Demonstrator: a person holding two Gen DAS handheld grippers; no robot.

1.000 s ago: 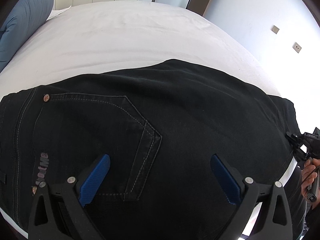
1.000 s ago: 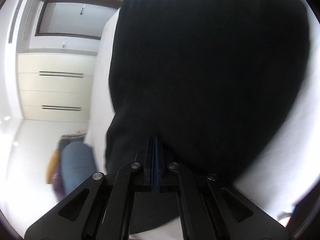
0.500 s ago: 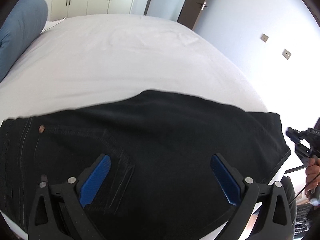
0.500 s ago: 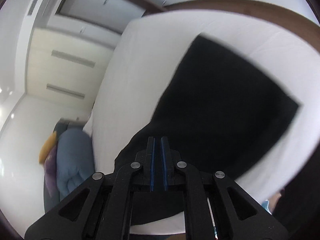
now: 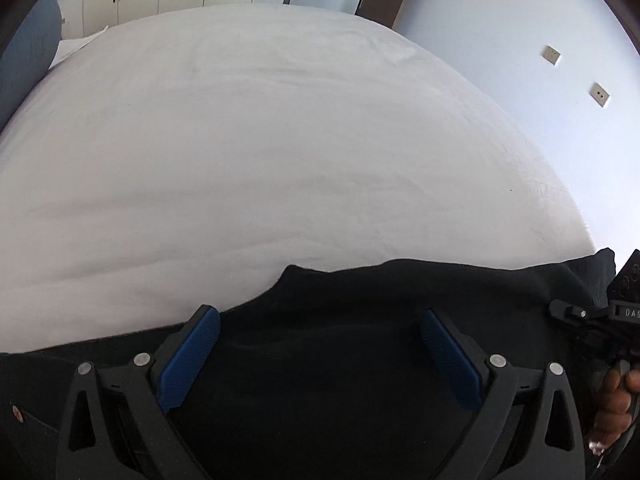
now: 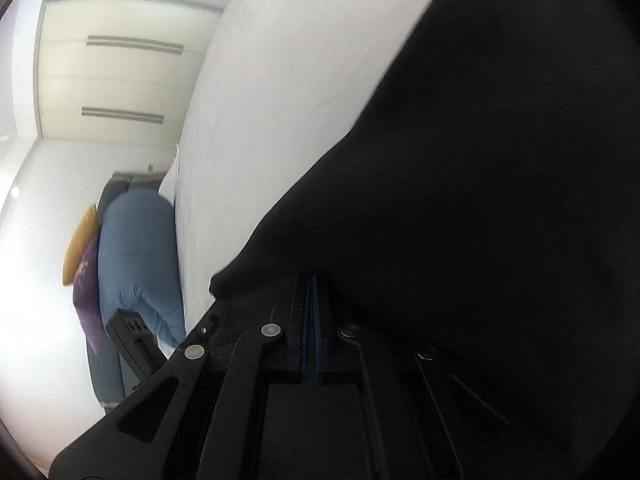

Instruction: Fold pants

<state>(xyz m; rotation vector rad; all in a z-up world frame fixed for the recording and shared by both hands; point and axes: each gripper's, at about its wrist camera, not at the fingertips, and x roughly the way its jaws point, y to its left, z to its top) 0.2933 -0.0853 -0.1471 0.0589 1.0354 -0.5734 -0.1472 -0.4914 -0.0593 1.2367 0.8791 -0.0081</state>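
Fingers of the left gripper [image 5: 320, 346] spread wide, blue pads clear of the cloth, nothing between them, hovering low over the black pants [image 5: 360, 360]. Fingers of the right gripper [image 6: 312, 308] pressed flat together, pads touching; dark fabric bunched right at the tips, cannot tell whether any of it is pinched between them. Right gripper also visible at the right edge of the left view, hand [image 5: 616, 404] on its grip.

Pants lying on the white bed [image 5: 260, 140], along its near edge, dark denim, one rivet showing at the lower left. Far edge of the cloth rumpled, not a clean fold line.

Handling, as a judgement: soft, limp, fairly heavy for cloth; sags and drags on the sheet when lifted; not fragile, not slippery. Best taken at a hem, waistband or doubled edge, two points well apart, so the panel stays flat.

Blue cushion [image 6: 136, 264] beside the bed, yellow and purple ones behind it. No containers in sight.
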